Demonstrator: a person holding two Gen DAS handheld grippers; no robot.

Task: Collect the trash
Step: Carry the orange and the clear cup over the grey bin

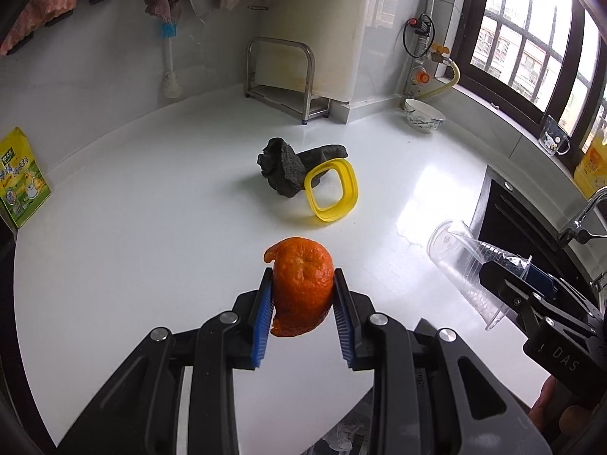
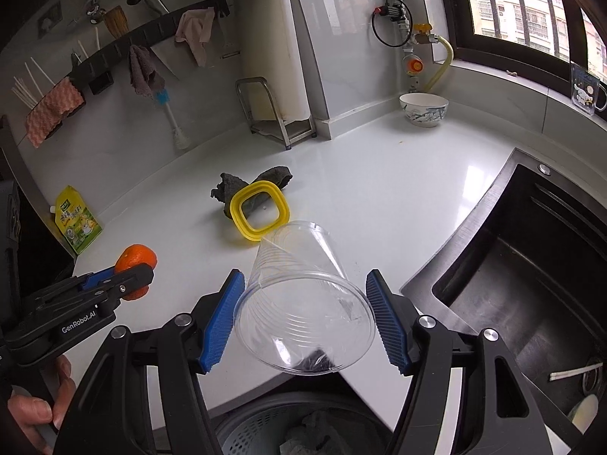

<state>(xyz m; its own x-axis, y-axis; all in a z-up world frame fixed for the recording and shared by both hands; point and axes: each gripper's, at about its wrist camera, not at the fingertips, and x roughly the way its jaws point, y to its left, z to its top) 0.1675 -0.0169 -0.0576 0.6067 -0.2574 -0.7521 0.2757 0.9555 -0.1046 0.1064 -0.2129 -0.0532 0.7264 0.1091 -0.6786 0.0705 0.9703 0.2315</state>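
Observation:
My left gripper (image 1: 303, 295) is shut on an orange peel (image 1: 301, 284) and holds it above the white counter (image 1: 151, 208). It also shows in the right wrist view (image 2: 131, 271), at the left with the peel (image 2: 134, 258). My right gripper (image 2: 303, 303) is shut on a clear plastic cup (image 2: 303, 303), its mouth toward the camera, held over the counter's front edge. The cup shows in the left wrist view (image 1: 461, 261) at the right. A grey trash bin (image 2: 265, 428) with crumpled paper inside sits below the counter edge.
A dark grey rag (image 1: 288, 167) and a yellow square lid ring (image 1: 334, 193) lie mid-counter. A yellow-green carton (image 1: 21, 178) stands at the left. A bowl (image 1: 423, 115) and steel rack (image 1: 284, 87) are at the back. A black sink (image 2: 531, 265) is at the right.

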